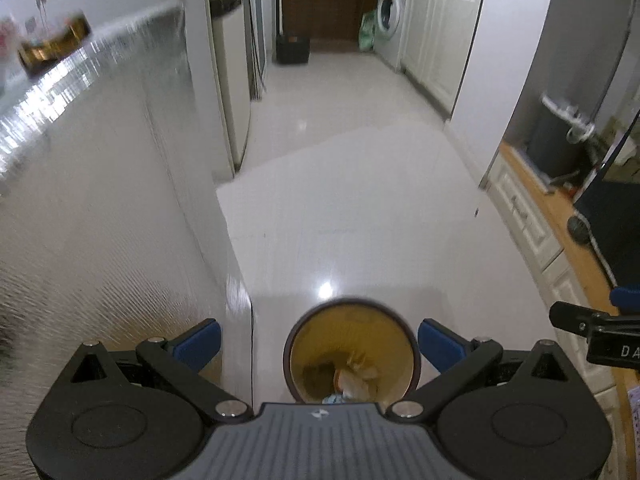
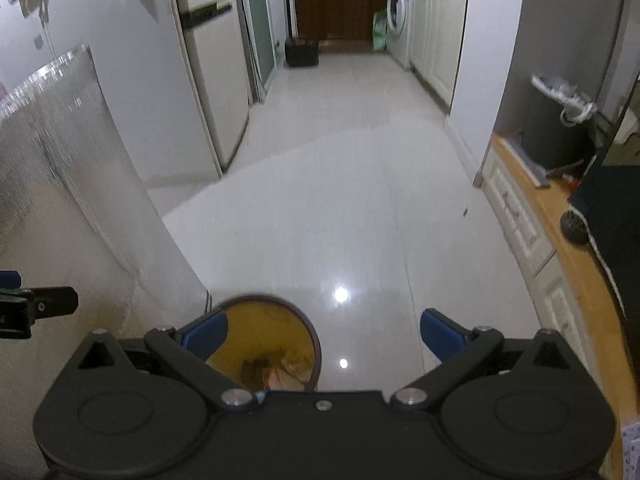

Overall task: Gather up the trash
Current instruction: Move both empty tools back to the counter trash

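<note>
Left gripper (image 1: pixel 319 345) spread wide, held nothing, hung above round bin (image 1: pixel 352 350) on floor (image 1: pixel 352 200). Right gripper (image 2: pixel 325 338) also wide, empty. Crumpled trash (image 1: pixel 358 376) lay inside bin, at bottom.

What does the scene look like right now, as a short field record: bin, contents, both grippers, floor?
bin: round yellow trash bin with dark rim, standing on the floor
contents: crumpled paper scraps at the bottom
left hand-held gripper: open, empty, above the bin
right hand-held gripper: open, empty, bin under its left finger
floor: glossy white tile floor
</note>
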The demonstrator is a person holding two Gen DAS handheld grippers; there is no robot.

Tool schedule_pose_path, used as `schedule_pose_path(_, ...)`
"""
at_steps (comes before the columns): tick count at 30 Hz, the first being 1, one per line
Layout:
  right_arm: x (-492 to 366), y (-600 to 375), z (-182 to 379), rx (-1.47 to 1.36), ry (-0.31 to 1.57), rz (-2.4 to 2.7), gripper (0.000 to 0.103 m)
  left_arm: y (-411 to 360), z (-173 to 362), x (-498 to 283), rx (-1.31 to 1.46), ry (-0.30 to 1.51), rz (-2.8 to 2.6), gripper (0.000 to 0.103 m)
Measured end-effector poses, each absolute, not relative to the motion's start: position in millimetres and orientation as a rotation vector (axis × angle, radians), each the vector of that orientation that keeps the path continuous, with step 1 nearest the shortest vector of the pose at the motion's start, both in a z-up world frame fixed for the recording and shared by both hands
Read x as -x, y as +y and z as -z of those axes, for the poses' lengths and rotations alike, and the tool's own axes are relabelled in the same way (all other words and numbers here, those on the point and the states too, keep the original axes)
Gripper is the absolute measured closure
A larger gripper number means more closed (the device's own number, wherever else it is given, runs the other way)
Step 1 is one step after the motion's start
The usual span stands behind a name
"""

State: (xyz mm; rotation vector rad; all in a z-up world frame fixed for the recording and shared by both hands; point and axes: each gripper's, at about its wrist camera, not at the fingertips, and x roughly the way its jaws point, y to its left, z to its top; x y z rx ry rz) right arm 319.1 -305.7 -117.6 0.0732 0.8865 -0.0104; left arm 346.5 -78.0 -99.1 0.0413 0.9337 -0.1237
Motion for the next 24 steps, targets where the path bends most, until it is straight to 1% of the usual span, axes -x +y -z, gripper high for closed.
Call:
schedule_pose_path(14, -286.6, -293.1, 39.6, -0.054, 0.636, -0.030, 0.000, -69.4, 9.3, -300.9, -0.027, 0.687, 0.079, 0.000)
schedule_pose_path(24, -275.3, -265.3, -1.5, -0.052, 0.501, -0.100, 0.000, -31.5, -48.0, -275.8, 0.044, 0.568, -0.022, 0.000)
